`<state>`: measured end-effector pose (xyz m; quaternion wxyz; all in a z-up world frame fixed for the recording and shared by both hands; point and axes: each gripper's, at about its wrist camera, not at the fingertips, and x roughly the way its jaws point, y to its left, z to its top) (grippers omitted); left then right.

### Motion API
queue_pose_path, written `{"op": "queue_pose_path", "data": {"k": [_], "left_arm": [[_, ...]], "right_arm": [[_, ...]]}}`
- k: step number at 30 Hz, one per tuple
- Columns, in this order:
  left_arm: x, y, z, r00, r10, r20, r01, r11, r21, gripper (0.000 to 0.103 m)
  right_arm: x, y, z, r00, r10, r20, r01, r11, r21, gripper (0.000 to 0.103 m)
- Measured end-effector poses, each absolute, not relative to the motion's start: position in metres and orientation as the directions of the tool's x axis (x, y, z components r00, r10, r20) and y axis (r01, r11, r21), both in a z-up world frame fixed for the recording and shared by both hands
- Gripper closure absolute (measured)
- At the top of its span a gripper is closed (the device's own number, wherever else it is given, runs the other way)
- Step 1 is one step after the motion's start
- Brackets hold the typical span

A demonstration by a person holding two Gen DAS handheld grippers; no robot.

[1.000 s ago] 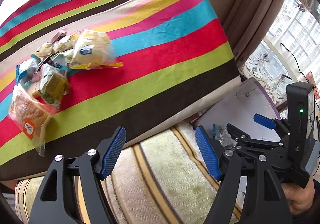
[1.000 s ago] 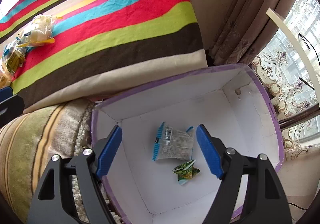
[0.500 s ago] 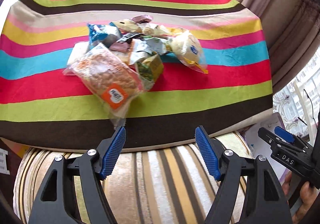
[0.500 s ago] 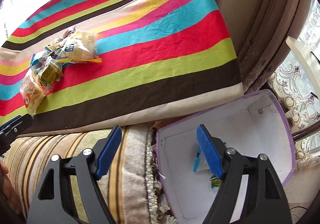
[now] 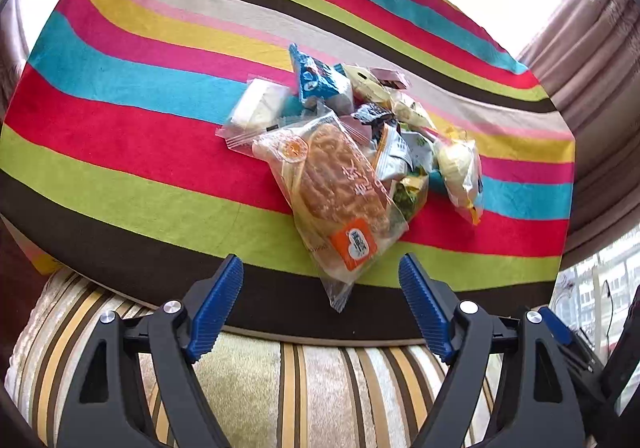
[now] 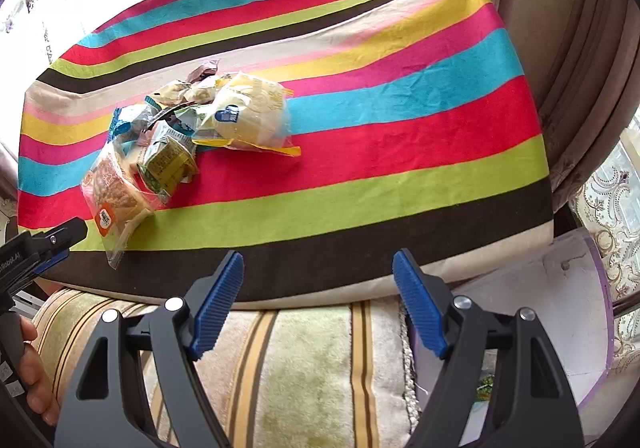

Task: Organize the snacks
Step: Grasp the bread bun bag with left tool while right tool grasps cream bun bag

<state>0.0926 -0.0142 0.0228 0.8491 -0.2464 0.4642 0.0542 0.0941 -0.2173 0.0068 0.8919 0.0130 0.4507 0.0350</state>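
Observation:
A pile of wrapped snacks [image 5: 360,143] lies on the striped cloth [image 5: 120,119]. Nearest me is a clear bag with a brown bun and an orange label [image 5: 340,191]. A pale bun bag [image 5: 458,169] lies at the pile's right, a blue packet [image 5: 316,79] at the back. My left gripper [image 5: 322,288] is open and empty, just short of the bun bag's tail. My right gripper [image 6: 318,284] is open and empty over the cloth's near edge; the pile [image 6: 180,139] lies to its far left. A white box with purple rim [image 6: 568,304] is at the lower right.
A striped sofa cushion [image 6: 304,368] runs below the cloth's edge under both grippers. Brown curtains [image 6: 580,27] hang at the right, with a lace curtain and window beyond. The left gripper's tip [image 6: 48,240] shows at the left edge of the right wrist view.
Both grippers have swung left and forward from the box toward the cloth. The left one now faces the snack pile closely. The box has slid to the right edge of the right view.

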Motion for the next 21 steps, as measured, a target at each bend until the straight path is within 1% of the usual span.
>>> {"op": "queue_pose_path", "data": {"k": [3, 6, 8, 11, 14, 19, 21], "left_arm": [[0.106, -0.009, 0.020, 0.570, -0.131, -0.811, -0.364, 0.845, -0.392, 0.020], [0.120, -0.009, 0.019, 0.571, -0.107, -0.814, -0.395, 0.834, -0.386, 0.019], [0.129, -0.007, 0.018, 0.564, -0.077, -0.822, -0.425, 0.827, -0.369, 0.016], [0.142, -0.006, 0.014, 0.548, -0.061, -0.834, -0.445, 0.824, -0.352, 0.016], [0.153, -0.008, 0.009, 0.532, -0.070, -0.844, -0.447, 0.823, -0.350, 0.016], [0.164, -0.011, -0.002, 0.508, -0.066, -0.859, -0.442, 0.836, -0.326, 0.017], [0.166, -0.012, -0.007, 0.498, -0.068, -0.865, -0.439, 0.840, -0.318, 0.018]], "right_arm": [[0.110, -0.207, 0.010, 0.608, 0.084, -0.790, -0.052, 0.997, 0.065, 0.025], [0.128, -0.199, 0.013, 0.627, 0.097, -0.773, -0.039, 0.995, 0.093, 0.025], [0.142, -0.193, 0.013, 0.634, 0.105, -0.766, -0.032, 0.993, 0.110, 0.024], [0.161, -0.186, 0.013, 0.648, 0.109, -0.754, -0.021, 0.992, 0.126, 0.024], [0.180, -0.179, 0.013, 0.664, 0.108, -0.740, -0.016, 0.991, 0.130, 0.024], [0.207, -0.171, 0.005, 0.653, 0.111, -0.749, -0.015, 0.991, 0.134, 0.024], [0.215, -0.167, 0.001, 0.650, 0.113, -0.752, -0.021, 0.991, 0.131, 0.023]]}}
